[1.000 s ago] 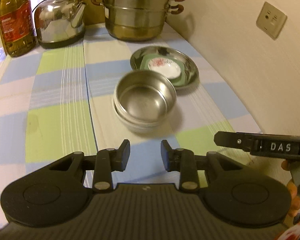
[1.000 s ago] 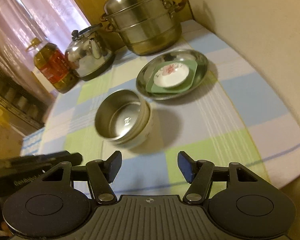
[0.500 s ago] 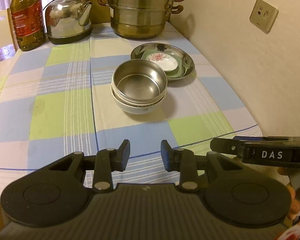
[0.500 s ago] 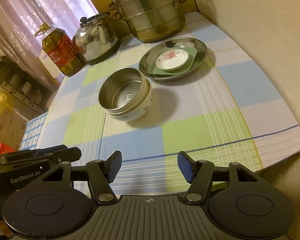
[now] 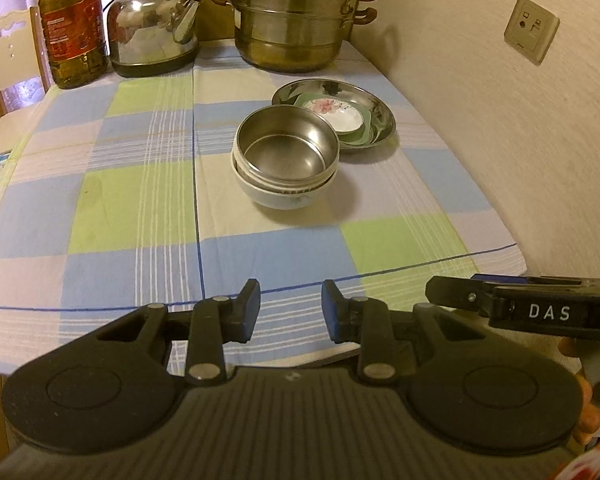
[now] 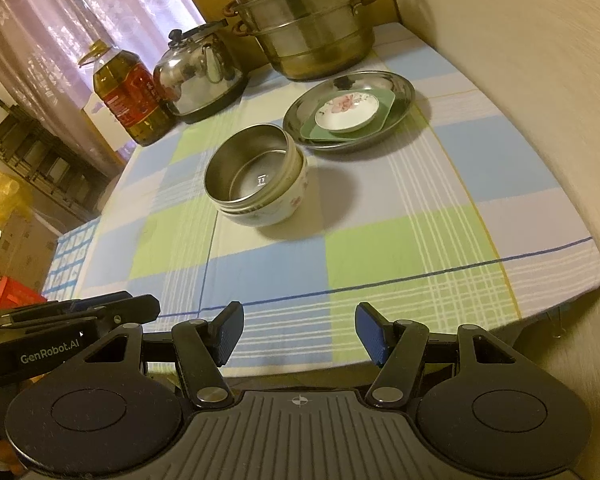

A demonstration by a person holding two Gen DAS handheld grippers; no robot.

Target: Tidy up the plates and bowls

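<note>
Checked tablecloth (image 5: 140, 200) against a cream wall (image 5: 500, 120) — left tongs (image 5: 290, 310) narrow, right tongs (image 6: 300, 332) wide, both empty.

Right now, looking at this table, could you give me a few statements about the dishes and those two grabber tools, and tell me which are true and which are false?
1. The steel bowl sits nested in a white bowl. True.
2. The small flowered dish lies directly on the tablecloth. False: it rests on a green plate, inside the steel plate.
3. The left gripper is holding a bowl. False: nothing is between its fingers.
4. The right gripper is open and empty. True.
5. The kettle stands between the oil bottle and the steamer pot. True.
</note>
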